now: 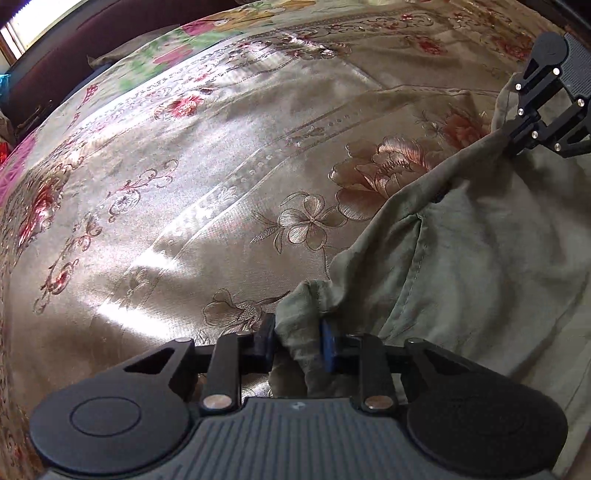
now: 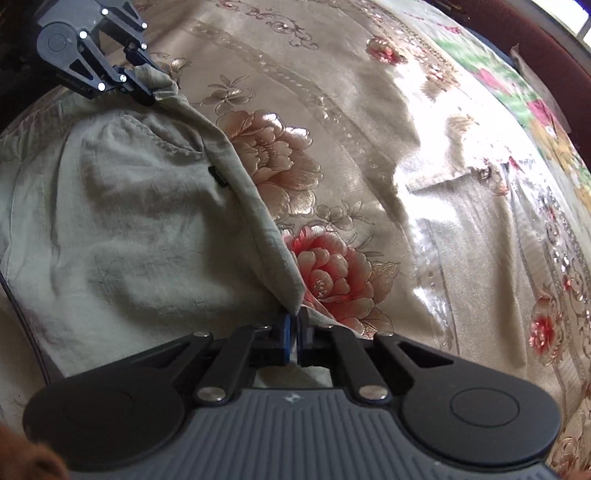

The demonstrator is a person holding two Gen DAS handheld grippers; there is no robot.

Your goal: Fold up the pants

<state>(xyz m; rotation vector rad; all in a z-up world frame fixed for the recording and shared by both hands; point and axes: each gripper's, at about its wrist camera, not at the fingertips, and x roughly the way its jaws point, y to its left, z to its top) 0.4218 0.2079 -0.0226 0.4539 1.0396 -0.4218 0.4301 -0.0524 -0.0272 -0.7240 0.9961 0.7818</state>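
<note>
Grey-green pants (image 1: 476, 251) lie on a shiny floral bedspread (image 1: 207, 192). My left gripper (image 1: 297, 343) is shut on a bunched corner of the pants at their near edge; cloth fills the gap between its pads. In the right wrist view the pants (image 2: 122, 218) spread over the left half, with a straight edge running between the two grippers. My right gripper (image 2: 294, 338) is shut on that edge at its near end, the cloth pinched thin between the blue pads. The left gripper (image 2: 147, 86) also shows at top left, and the right gripper (image 1: 511, 142) at the far right of the left wrist view.
The bedspread (image 2: 424, 206) stretches far beyond the pants, with bright glare patches. A dark maroon headboard or bed frame (image 1: 110, 33) borders the far side, with a bright window (image 1: 18, 33) behind it. A colourful floral cloth (image 2: 517, 92) lies near that edge.
</note>
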